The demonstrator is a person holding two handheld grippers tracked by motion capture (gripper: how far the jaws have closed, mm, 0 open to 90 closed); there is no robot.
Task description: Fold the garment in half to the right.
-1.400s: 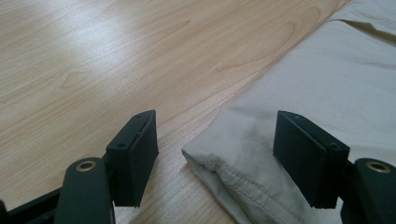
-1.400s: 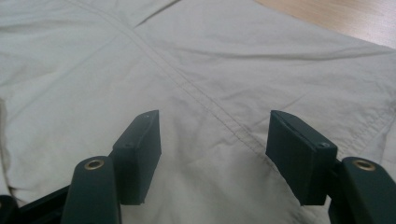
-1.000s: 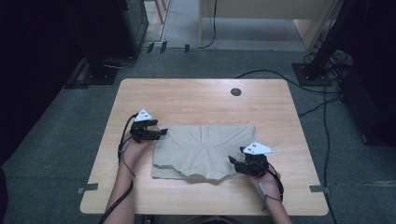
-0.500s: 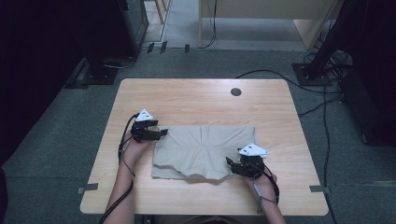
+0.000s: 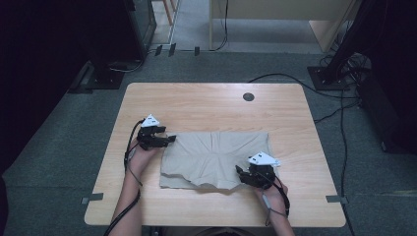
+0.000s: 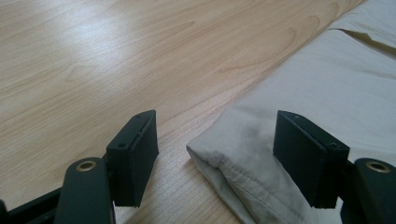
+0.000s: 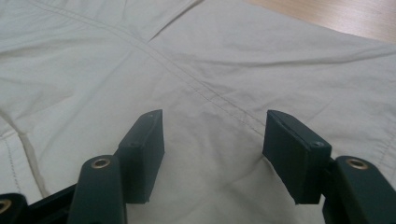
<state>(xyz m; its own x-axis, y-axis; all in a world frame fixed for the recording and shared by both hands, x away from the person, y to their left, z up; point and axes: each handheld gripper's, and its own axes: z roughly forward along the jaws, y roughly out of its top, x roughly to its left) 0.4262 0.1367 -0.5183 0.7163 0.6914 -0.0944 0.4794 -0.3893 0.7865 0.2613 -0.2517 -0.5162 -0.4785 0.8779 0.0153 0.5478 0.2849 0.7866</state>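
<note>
A beige garment [image 5: 216, 156] lies flat on the wooden table [image 5: 206, 108], with stitched seams crossing it [image 7: 210, 93]. My left gripper [image 5: 168, 139] sits at the garment's left edge, jaws open. In the left gripper view the folded hem corner [image 6: 233, 149] lies between the pads [image 6: 135, 149] of that left gripper [image 6: 217, 158], and neither pad squeezes it. My right gripper [image 5: 242, 173] is over the garment's near right part. Its jaws stand open just above the cloth with nothing pinched in the right gripper [image 7: 212, 156].
A small dark round hole [image 5: 248, 97] sits near the table's far edge. Bare wood runs around the garment on all sides. Black cables [image 5: 339, 123] trail on the grey floor to the right, and dark furniture stands at the back.
My right gripper has edged a little to the left over the garment. The left gripper and the cloth have stayed where they were.
</note>
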